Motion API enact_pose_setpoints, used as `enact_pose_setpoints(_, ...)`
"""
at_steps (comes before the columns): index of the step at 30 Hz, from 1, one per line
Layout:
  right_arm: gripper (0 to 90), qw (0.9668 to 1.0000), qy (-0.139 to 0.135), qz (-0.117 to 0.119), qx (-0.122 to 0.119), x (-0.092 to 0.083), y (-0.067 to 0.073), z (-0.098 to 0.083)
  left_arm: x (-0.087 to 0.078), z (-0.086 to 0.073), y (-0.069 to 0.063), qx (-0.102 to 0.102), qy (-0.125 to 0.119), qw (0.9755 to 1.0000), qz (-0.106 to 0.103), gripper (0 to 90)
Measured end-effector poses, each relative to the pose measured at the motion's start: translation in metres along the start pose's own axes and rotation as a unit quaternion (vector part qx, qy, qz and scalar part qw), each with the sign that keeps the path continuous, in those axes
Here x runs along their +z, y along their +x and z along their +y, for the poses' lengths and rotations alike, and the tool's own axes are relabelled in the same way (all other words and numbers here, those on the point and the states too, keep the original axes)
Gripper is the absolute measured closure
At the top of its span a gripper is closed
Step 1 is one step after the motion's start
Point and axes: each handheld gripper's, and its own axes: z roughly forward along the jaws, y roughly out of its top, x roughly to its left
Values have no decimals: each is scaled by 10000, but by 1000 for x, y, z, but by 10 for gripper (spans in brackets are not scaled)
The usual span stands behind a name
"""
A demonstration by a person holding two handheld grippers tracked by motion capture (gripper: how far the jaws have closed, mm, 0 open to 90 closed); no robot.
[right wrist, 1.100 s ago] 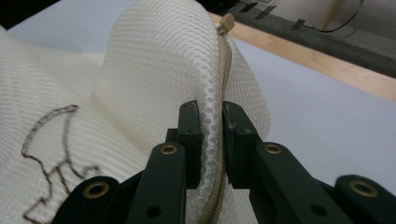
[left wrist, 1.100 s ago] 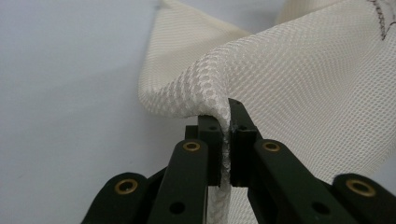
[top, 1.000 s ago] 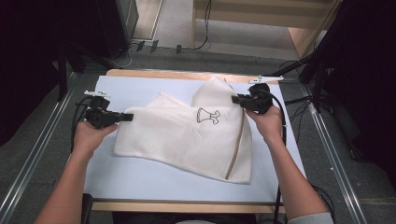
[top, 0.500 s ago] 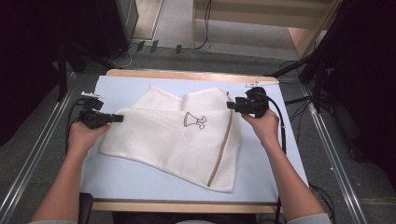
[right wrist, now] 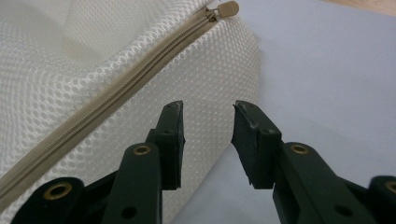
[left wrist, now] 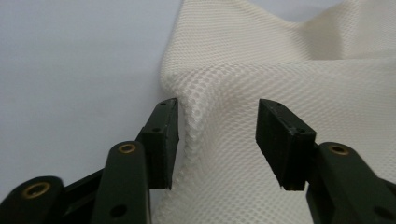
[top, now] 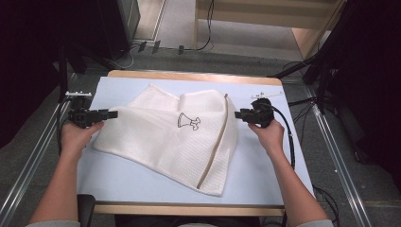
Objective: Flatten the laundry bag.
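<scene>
A white mesh bag (top: 175, 137) with a beige zipper (top: 215, 146) and a small black logo (top: 187, 121) lies spread on the light blue table (top: 142, 189). My left gripper (top: 113, 114) is at the bag's left edge. Its jaws have just been opening, and a raised fold of mesh (left wrist: 280, 56) stands between them unpinched, with the left gripper (left wrist: 217, 135) open. My right gripper (top: 238, 113) is at the bag's right edge beside the zipper. Its jaws have just been closing but stay apart, so the right gripper (right wrist: 208, 140) is open over the mesh edge (right wrist: 93, 70) near the zipper pull (right wrist: 228, 7).
The table has a wooden rim (top: 189, 75) at the far side. Metal rails (top: 28, 170) run along both sides of it. Cables (top: 156, 47) lie on the floor beyond, and a black cable (top: 288, 137) trails from the right gripper.
The bag has sunk from a lifted, bunched shape to lying flat and has shifted left. Both hands came down, the left one moving outward, and both grippers let go of the mesh.
</scene>
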Motion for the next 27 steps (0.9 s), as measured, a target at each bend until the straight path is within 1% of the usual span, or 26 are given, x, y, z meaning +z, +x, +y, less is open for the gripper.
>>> enact_pose_setpoints(1,655,10000,-7,30,-3,3,1,0,-2,-1,-1,-2,-16,10000,-16,481)
enact_pose_setpoints(2,655,10000,8,23,-55,6,2,0,-2,-1,-1,-2,-16,10000,-16,477)
enact_pose_setpoints(3,653,9999,32,-7,-169,11,5,0,-5,-4,-5,31,11,10000,-46,477)
enact_pose_setpoints(4,646,9998,59,-21,-206,14,6,0,-7,-6,-8,59,3,10000,-36,476)
enact_pose_setpoints(5,624,9995,88,-65,-295,19,7,0,-9,-7,-10,61,1,10000,-50,476)
enact_pose_setpoints(7,565,9990,153,-210,-351,30,7,-1,-11,-11,-15,80,-29,9999,-66,473)
enact_pose_setpoints(8,548,9989,158,-241,-371,33,6,-1,-13,-13,-17,114,-18,9999,-74,473)
enact_pose_setpoints(11,497,9988,217,-301,-315,44,0,-2,-16,-18,-23,176,-11,9998,-60,470)
enact_pose_setpoints(13,489,9989,214,-286,-292,48,-2,-3,-18,-19,-24,181,-13,9998,-67,469)
enact_pose_setpoints(14,477,9993,219,-219,-196,54,-5,-4,-21,-21,-25,187,-37,9998,-40,469)
enact_pose_setpoints(16,482,9993,240,-199,-204,57,-5,-5,-23,-22,-24,185,-66,9998,-47,470)
enact_pose_setpoints(18,515,9990,302,-173,-270,63,-5,-7,-26,-24,-22,142,-117,9998,-32,471)
enact_pose_setpoints(19,551,9985,277,-243,-405,65,-2,-6,-28,-26,-21,125,-140,9998,-30,472)
enact_pose_setpoints(20,592,9984,277,-249,-429,65,-1,-6,-29,-26,-21,113,-158,9998,-18,473)
enact_pose_setpoints(21,592,9984,277,-249,-429,65,-1,-6,-29,-26,-21,113,-158,9998,-18,474)
enact_pose_setpoints(22,643,9983,283,-282,-433,66,2,-7,-30,-26,-20,103,-164,9998,-29,474)
enact_pose_setpoints(23,744,9973,288,-407,-546,67,6,-7,-31,-26,-20,86,-195,9998,-27,474)
enact_pose_setpoints(24,790,9973,278,-367,-565,67,6,-7,-31,-26,-21,81,-203,9998,-31,474)
enact_pose_setpoints(26,853,9975,281,-368,-527,68,7,-6,-30,-26,-21,112,-186,9998,-24,473)
enact_pose_setpoints(27,864,9976,302,-365,-514,67,7,-6,-29,-26,-22,142,-173,9997,-23,473)
